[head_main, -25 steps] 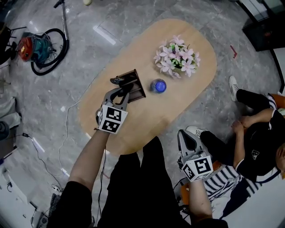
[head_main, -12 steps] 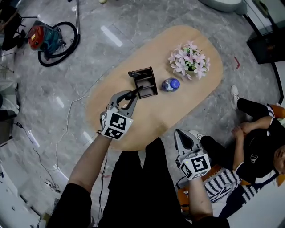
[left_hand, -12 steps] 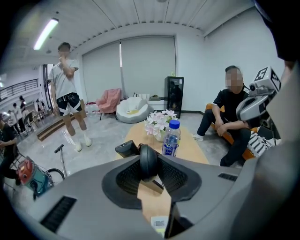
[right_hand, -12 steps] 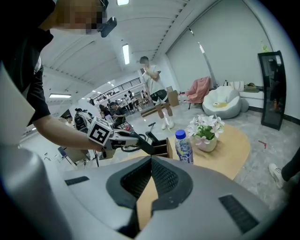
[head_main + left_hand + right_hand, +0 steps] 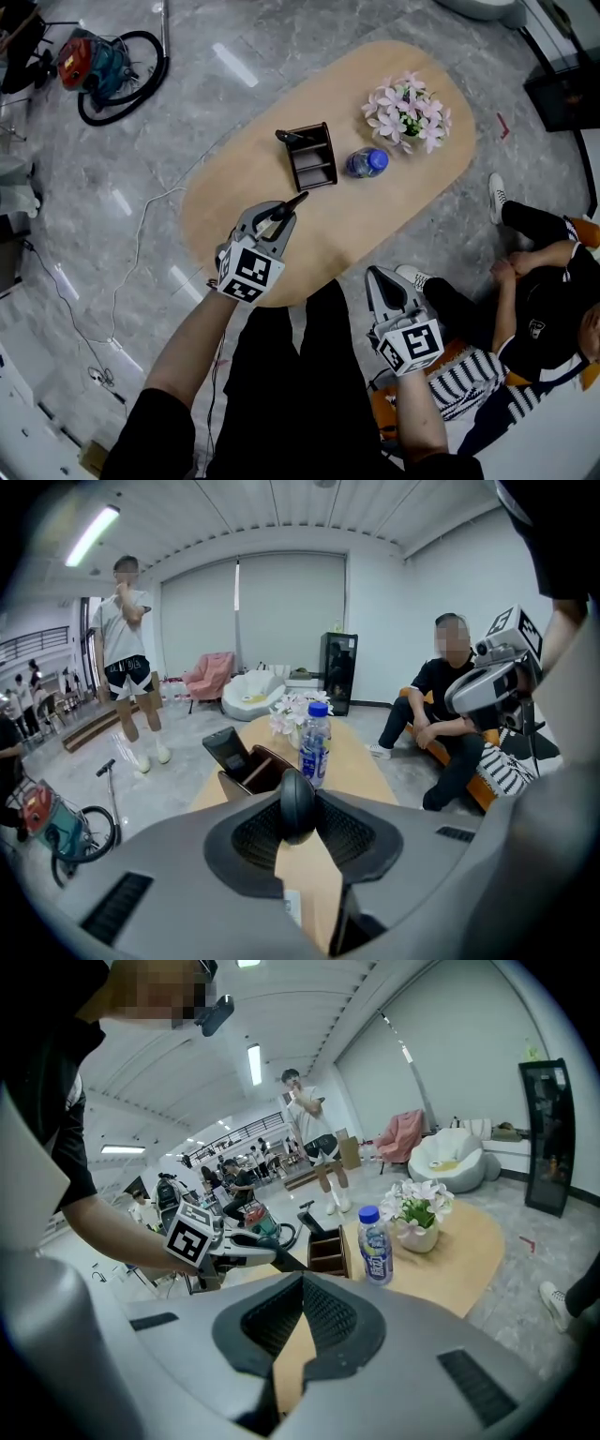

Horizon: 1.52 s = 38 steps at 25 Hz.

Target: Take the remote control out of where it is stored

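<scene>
remote control [image 5: 292, 202] is clear of the holder [image 5: 314, 161], pinched in the left tool [image 5: 280, 216] over the bare bench [image 5: 366, 234]. in the head view it sits lower left of the holder, well apart from it. the left gripper view shows only its rounded black end between the pads, so the hold seems to be on a narrow, smooth plastic body. i'd worry it could pivot or slide out if the hand swings or tips. it would then drop on hard wood or, past the near rim, on the floor [image 5: 131, 225]. the right tool [image 5: 377, 277] is pressed together on nothing, off the bench edge near the person's leg, and looks too far off to catch a slip.

a second dark handset [image 5: 290, 138] leans out of the holder's far end. the holder is dark brown, boxy and open-topped with dividers, and it looks light enough to tip if knocked. just beside it, to the right, stands a clear plastic bottle [image 5: 365, 163] with a blue cap and label. pale pink flowers [image 5: 410, 106] sit in a small white pot further up. the bench is an oval of pale matt wood, and the floor is glossy grey stone.
</scene>
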{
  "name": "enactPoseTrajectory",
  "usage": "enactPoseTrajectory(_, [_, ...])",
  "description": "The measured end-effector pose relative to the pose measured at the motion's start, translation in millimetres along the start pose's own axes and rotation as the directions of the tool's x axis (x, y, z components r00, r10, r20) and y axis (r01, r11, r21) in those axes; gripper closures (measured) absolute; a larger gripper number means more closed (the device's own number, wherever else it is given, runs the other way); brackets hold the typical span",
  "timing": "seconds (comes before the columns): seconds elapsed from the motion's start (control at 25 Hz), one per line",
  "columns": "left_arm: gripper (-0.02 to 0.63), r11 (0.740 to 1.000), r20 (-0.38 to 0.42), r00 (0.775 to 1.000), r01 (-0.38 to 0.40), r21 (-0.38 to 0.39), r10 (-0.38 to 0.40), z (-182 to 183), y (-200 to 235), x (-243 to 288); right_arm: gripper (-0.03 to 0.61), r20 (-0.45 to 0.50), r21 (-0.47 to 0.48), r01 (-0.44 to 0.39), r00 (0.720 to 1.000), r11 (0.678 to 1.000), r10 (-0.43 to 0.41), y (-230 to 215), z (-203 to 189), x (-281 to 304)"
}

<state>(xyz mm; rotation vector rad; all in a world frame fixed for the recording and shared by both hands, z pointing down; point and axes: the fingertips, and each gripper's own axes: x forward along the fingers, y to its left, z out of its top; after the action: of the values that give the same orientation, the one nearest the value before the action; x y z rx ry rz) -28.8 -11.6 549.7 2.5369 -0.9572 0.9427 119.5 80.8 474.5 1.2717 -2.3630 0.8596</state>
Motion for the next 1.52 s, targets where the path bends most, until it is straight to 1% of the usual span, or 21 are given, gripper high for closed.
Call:
enactPoseTrajectory(0.28, [0.509,0.999,-0.044,0.998,0.042,-0.002,-0.042,-25.0,-27.6,27.8,0.571,-0.029,0.033,0.038,0.999,0.999,-0.037,-14.6,-28.1,-15.2])
enactPoseTrajectory(0.56, [0.509,0.999,-0.07,0.996,0.049,-0.013,-0.049,-43.5,-43.4,58.7,0.571,-0.033,0.065,0.069,0.997,0.996,-0.067,-27.0,-45.7,-25.6])
enactPoseTrajectory(0.68, [0.509,0.999,-0.086,0.995,0.054,0.002,-0.053,-49.9,-49.9,63.8,0.571,-0.036,0.073,0.08,0.996,0.994,-0.078,-32.5,-50.3,-29.8])
enactPoseTrajectory(0.8, [0.509,0.998,-0.102,0.993,0.064,0.015,-0.062,-56.6,-53.8,65.2,0.571,-0.036,0.081,0.09,0.995,0.993,-0.088,-35.9,-52.6,-31.8])
enactPoseTrajectory(0.92, [0.509,0.997,-0.097,0.993,0.072,0.017,-0.07,-58.7,-54.9,64.1,0.571,-0.043,0.074,0.083,0.996,0.994,-0.08,-34.2,-54.2,-31.5])
enactPoseTrajectory(1.16, [0.509,0.998,-0.088,0.995,0.057,0.023,-0.055,-67.1,-59.5,56.4,0.571,-0.06,0.072,0.08,0.995,0.994,-0.075,-27.3,-65.6,-32.8])
enactPoseTrajectory(1.32, [0.509,0.999,-0.096,0.994,0.05,0.016,-0.049,-87.4,-67.6,43.6,0.571,-0.068,0.069,0.064,0.996,0.996,-0.059,-17.4,-72.5,-31.8])
enactPoseTrajectory(1.52, [0.509,0.998,-0.144,0.989,0.026,0.052,-0.019,-124.6,-71.0,37.8,0.571,-0.082,0.052,0.047,0.996,0.998,-0.043,-13.1,-81.4,-28.8])
